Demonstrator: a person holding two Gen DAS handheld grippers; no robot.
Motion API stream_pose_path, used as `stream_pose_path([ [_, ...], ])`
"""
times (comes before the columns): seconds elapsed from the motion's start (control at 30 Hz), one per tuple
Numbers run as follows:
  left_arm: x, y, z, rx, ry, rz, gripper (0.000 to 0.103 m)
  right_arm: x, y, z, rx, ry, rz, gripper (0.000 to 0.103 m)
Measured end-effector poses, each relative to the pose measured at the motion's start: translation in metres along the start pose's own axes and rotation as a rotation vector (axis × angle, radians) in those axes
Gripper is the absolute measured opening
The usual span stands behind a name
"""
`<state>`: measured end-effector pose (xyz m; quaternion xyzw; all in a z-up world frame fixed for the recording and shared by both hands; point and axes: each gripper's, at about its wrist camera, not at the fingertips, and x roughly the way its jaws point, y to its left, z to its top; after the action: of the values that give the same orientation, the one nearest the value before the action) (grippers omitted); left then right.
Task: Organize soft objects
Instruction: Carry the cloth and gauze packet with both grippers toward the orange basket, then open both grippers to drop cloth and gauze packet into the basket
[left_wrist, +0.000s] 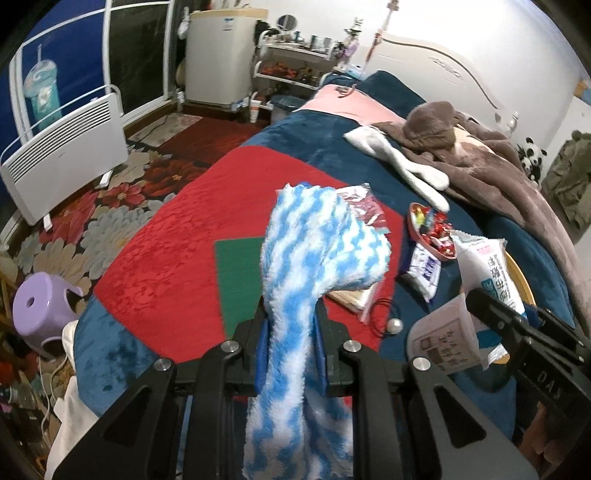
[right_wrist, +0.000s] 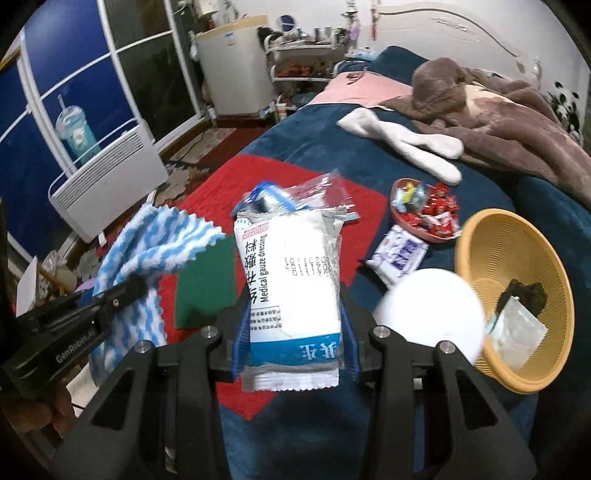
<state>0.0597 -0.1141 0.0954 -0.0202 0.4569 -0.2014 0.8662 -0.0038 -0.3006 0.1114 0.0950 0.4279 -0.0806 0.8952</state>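
My left gripper is shut on a fluffy blue-and-white striped cloth, held above the red mat; the cloth also shows in the right wrist view. My right gripper is shut on a white medical gauze packet, held above the bed; the packet also shows at the right of the left wrist view. A yellow mesh basket lies to the right, with a dark item and a clear packet inside. A green pad lies on the red mat.
A dish of red candies, a tissue pack, a white round object, white socks and a brown blanket lie on the blue bedspread. A white heater and purple stool stand on the floor.
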Motion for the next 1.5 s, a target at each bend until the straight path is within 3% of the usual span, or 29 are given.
stream_pose_path([
  [0.43, 0.005, -0.112, 0.024, 0.165, 0.011, -0.095, 0.02, -0.03, -0.111, 0.007, 0.225, -0.072, -0.094, 0.042],
  [0.7, 0.018, -0.216, 0.037, 0.289, 0.043, -0.241, 0.02, -0.041, -0.209, -0.009, 0.458, -0.088, -0.163, 0.042],
  [0.9, 0.037, -0.291, 0.033, 0.356, 0.101, -0.342, 0.021, -0.05, -0.261, -0.023, 0.591, -0.098, -0.153, 0.043],
  [0.93, 0.041, -0.3, 0.032, 0.364, 0.111, -0.357, 0.03, -0.051, -0.269, -0.027, 0.615, -0.092, -0.15, 0.043],
  [0.97, 0.048, -0.313, 0.029, 0.373, 0.126, -0.366, 0.047, -0.051, -0.274, -0.029, 0.629, -0.087, -0.152, 0.047],
  [1.03, 0.056, -0.326, 0.024, 0.383, 0.144, -0.389, 0.068, -0.053, -0.283, -0.035, 0.658, -0.087, -0.148, 0.063],
  [1.07, 0.06, -0.333, 0.021, 0.387, 0.153, -0.396, 0.08, -0.054, -0.286, -0.038, 0.67, -0.095, -0.136, 0.081],
  [1.1, 0.064, -0.338, 0.019, 0.393, 0.162, -0.395, 0.084, -0.056, -0.29, -0.042, 0.682, -0.111, -0.116, 0.094],
  [1.13, 0.065, -0.341, 0.019, 0.395, 0.168, -0.398, 0.091, -0.059, -0.293, -0.045, 0.689, -0.119, -0.119, 0.094],
  [1.27, 0.061, -0.338, 0.021, 0.408, 0.13, -0.35, 0.103, -0.062, -0.303, -0.05, 0.7, -0.134, -0.122, 0.097],
  [1.33, 0.056, -0.329, 0.024, 0.396, 0.104, -0.318, 0.103, -0.062, -0.303, -0.049, 0.689, -0.133, -0.127, 0.103],
  [1.5, 0.051, -0.298, 0.03, 0.355, 0.066, -0.247, 0.103, -0.056, -0.283, -0.039, 0.596, -0.125, -0.172, 0.103],
])
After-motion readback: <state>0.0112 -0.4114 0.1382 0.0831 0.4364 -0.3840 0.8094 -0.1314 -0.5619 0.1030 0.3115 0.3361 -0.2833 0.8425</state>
